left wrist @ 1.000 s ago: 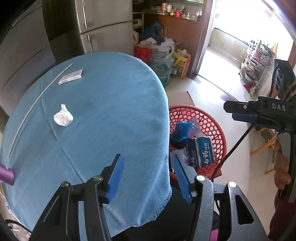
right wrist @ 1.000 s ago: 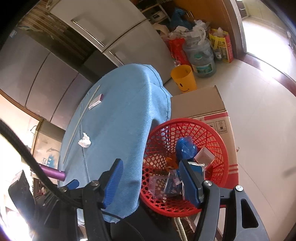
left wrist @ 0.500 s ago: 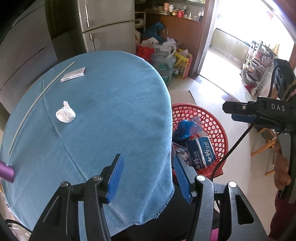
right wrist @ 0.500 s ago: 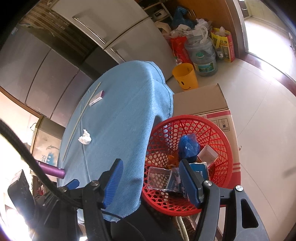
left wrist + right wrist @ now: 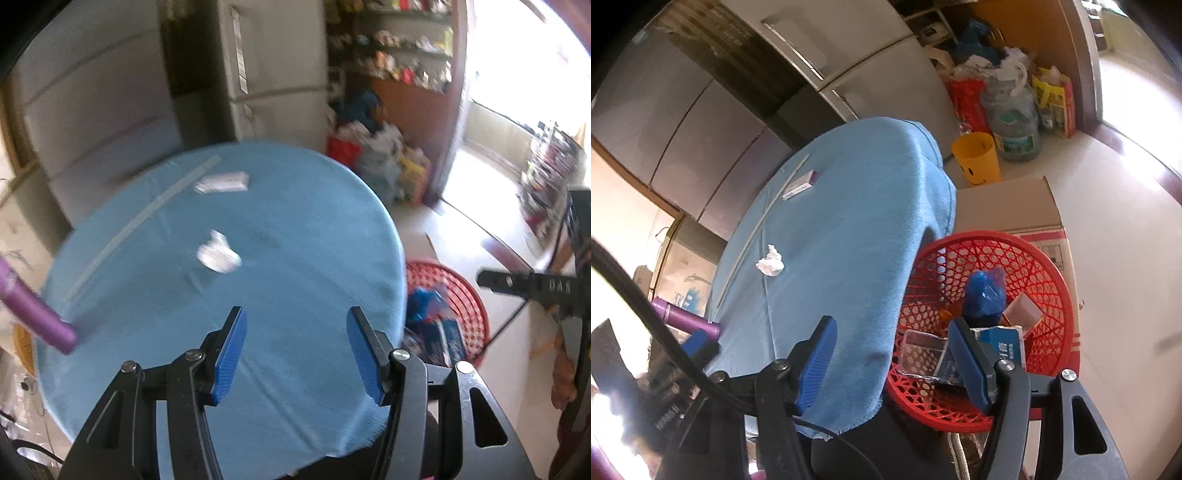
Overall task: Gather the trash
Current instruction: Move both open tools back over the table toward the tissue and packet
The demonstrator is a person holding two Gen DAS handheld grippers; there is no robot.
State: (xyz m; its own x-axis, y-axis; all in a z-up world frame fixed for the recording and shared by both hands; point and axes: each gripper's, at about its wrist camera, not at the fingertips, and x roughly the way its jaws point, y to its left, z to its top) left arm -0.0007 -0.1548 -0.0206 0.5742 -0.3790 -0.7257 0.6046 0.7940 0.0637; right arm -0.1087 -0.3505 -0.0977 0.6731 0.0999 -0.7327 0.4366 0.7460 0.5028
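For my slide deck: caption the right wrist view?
Open right hand-held gripper above blue-clothed round table, crumpled white tissue uncollected, red plastic mesh basket alongside.

Your left gripper (image 5: 295, 350): black angular frame, triangular cut-outs, silver screws at pivots, ribbed blue pads (image 5: 231, 356) on finger insides. Your right gripper (image 5: 895, 360): same build, black frame, silver screws, blue ribbed pads (image 5: 969, 369). Black cable arcs across left of right-wrist frame. At right edge of left-wrist frame, black bar bears pale letters, blurred; bare skin below it.

Red lattice basket (image 5: 1027, 258), blue tablecloth (image 5: 849, 221).
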